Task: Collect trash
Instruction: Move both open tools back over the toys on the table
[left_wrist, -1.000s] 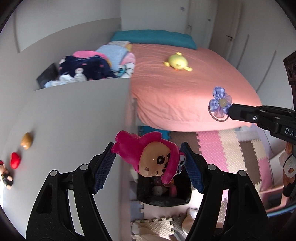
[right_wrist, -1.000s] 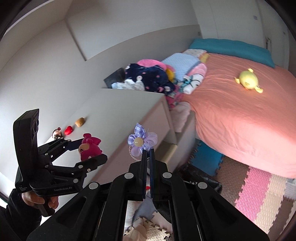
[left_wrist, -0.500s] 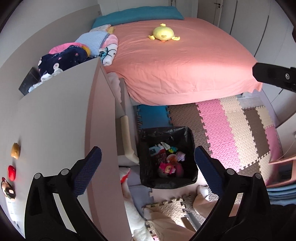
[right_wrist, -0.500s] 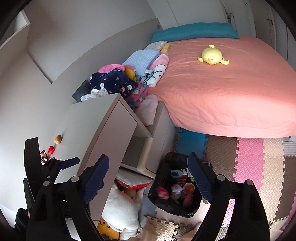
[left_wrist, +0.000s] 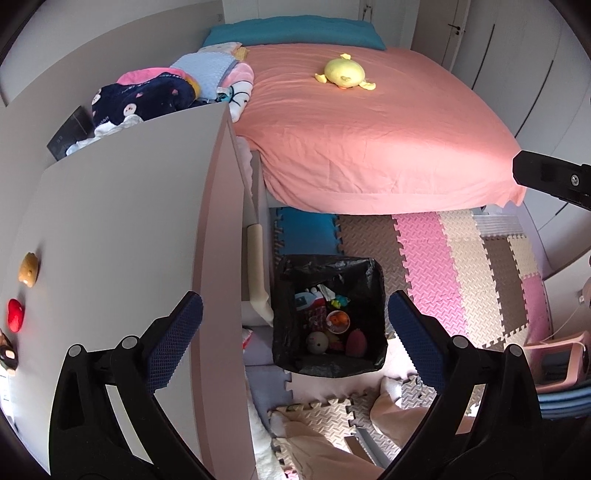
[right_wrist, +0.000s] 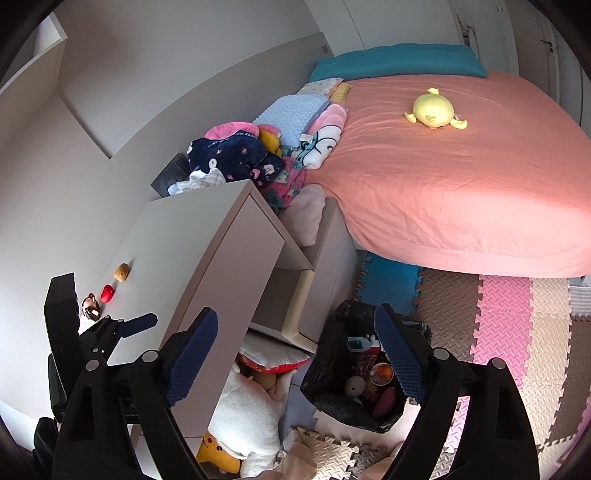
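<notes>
A bin lined with a black bag (left_wrist: 291, 354) stands on the floor beside the white cabinet and holds several small toys and scraps; it also shows in the right wrist view (right_wrist: 325, 384). My left gripper (left_wrist: 295, 332) is open and empty, high above the bin. My right gripper (right_wrist: 295, 354) is open and empty too, above the bin's left side. Three small items remain on the cabinet top: a tan one (left_wrist: 28, 268), a red one (left_wrist: 15, 314) and a small figure (left_wrist: 6, 350) at the edge.
The white cabinet (left_wrist: 129, 240) fills the left. A pink bed (left_wrist: 369, 140) with a yellow plush (left_wrist: 345, 72) lies behind. Clothes pile (left_wrist: 147, 96) behind the cabinet. Foam puzzle mats (left_wrist: 461, 266) cover the floor. A white plush (right_wrist: 251, 417) lies below the cabinet.
Both grippers opened: the pink doll left my left gripper and the purple flower hair tie left my right, and both views tilted down over the bin.
</notes>
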